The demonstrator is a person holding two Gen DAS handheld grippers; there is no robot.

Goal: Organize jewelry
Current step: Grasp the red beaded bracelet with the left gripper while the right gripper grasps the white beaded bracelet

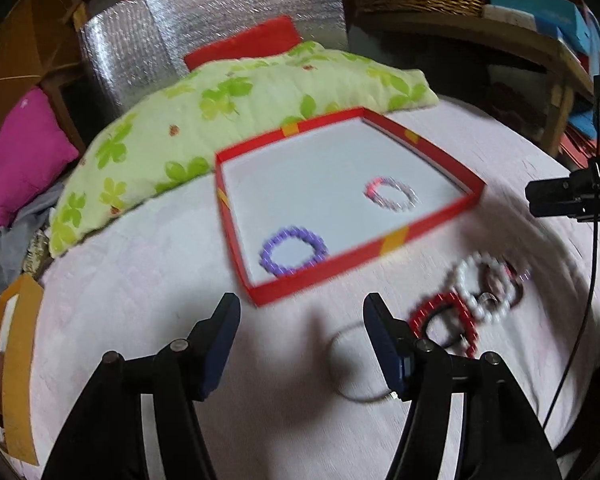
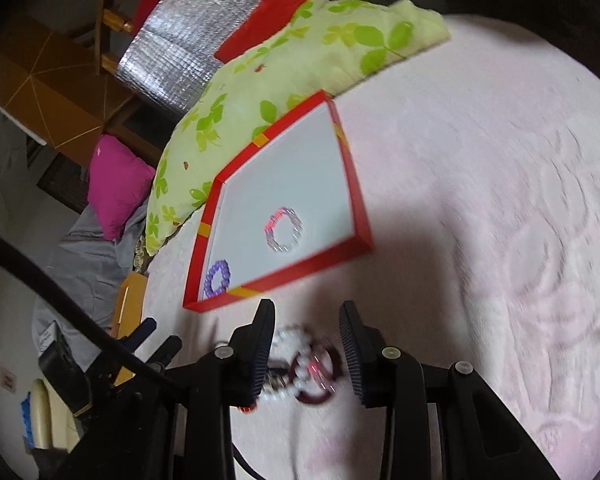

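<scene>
A shallow red cardboard tray with yellow tape marks on its rim point(image 1: 396, 238) and a white floor lies on a pale pink textured bedspread point(image 1: 148, 280); in the left wrist view it fills the middle of the frame. Inside it, a purple beaded bracelet point(image 1: 293, 251) rests in the tray's lower-left corner, and a blurred pink-and-grey beaded bracelet point(image 1: 392, 194) lies to the right of the tray's centre, well apart from the purple one.

At lower right of that view, outside the tray on the bedspread, more pieces cluster: a white pearl bracelet point(image 1: 485, 292) overlapping a red beaded bracelet point(image 1: 446, 322), with a thin grey loop point(image 1: 360, 364) just left of them, at the bottom centre.

The left claw point(image 1: 302, 320) stands open over bare bedspread with nothing between its fingers. In the right wrist view the right claw point(image 2: 307, 332), at lower centre, is parted partway; the white pearl bracelet point(image 2: 294, 344) and a dark red ring-shaped bracelet point(image 2: 316, 376) lie between its fingers, but blur hides whether the pads press on them.

A green leaf-print pillow point(image 1: 240, 92) lies behind the tray at upper centre, a magenta cushion point(image 1: 28, 152) at far left. No readable writing or brand shows anywhere.
</scene>
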